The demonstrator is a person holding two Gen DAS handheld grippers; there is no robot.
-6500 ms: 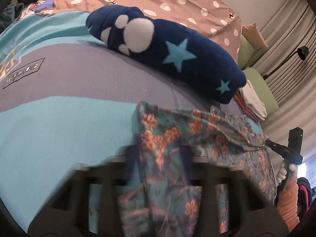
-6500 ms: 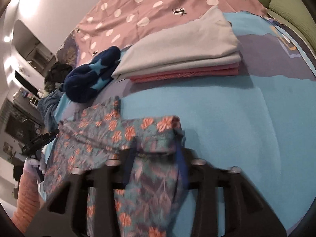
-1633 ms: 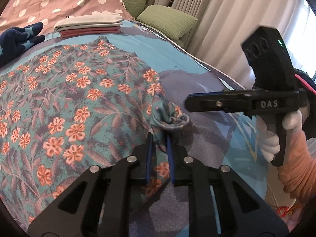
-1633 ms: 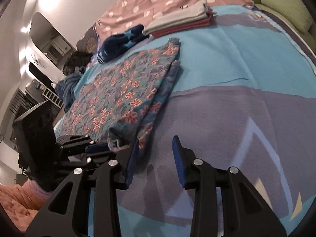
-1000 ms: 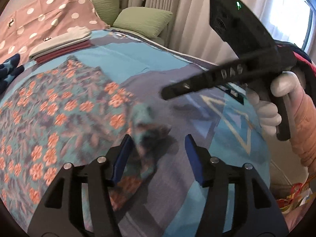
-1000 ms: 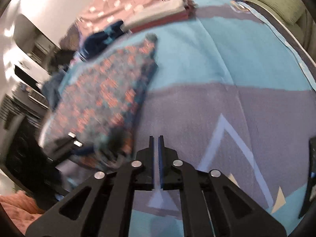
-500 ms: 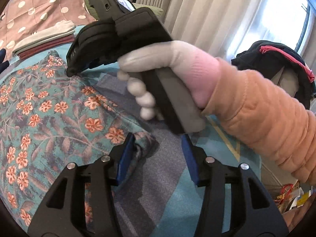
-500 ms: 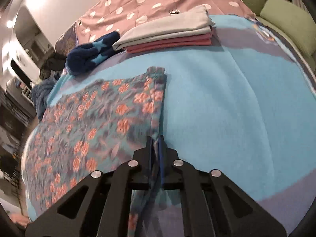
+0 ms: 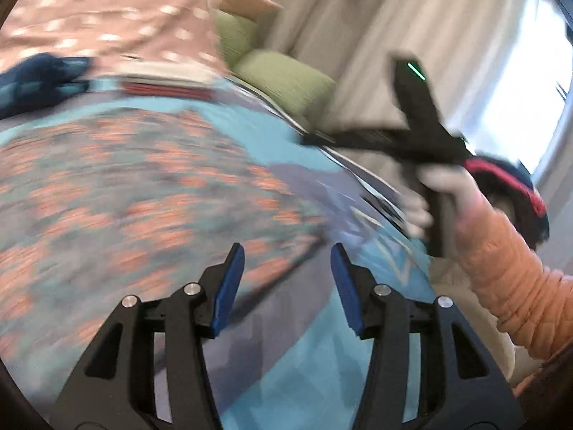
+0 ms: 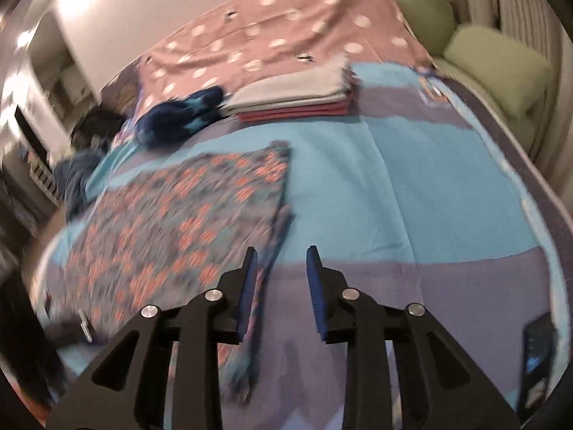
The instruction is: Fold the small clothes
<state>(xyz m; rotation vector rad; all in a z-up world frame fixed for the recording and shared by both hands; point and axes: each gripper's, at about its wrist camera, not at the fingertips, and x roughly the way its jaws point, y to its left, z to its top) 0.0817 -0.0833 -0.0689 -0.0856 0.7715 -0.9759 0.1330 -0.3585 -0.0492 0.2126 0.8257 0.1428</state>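
A teal garment with orange flowers [image 10: 172, 222] lies flat on the blue and grey bed cover [image 10: 412, 197], folded lengthwise. In the right wrist view my right gripper [image 10: 281, 286] hovers over the garment's near right edge. Its jaws are opening and nothing is between the blue pads. The cloth edge runs under the left finger. My left gripper [image 9: 286, 286] stands open above the garment [image 9: 143, 197] at its near corner, holding nothing. In this blurred left wrist view the right gripper [image 9: 311, 139] is held up at the right by a white-gloved hand [image 9: 440, 186].
A stack of folded clothes [image 10: 293, 96] and a navy plush item with stars [image 10: 179, 122] sit at the far end, before a pink dotted quilt [image 10: 286, 18]. Green pillows [image 10: 501, 64] line the right. A dark flat device [image 10: 537, 351] lies near right. An orange sleeve [image 9: 508, 268] is close.
The right gripper, shut on the garment's edge half a second ago, has let go, opened and drawn back. Its hand has left the front of the left camera, moving right.
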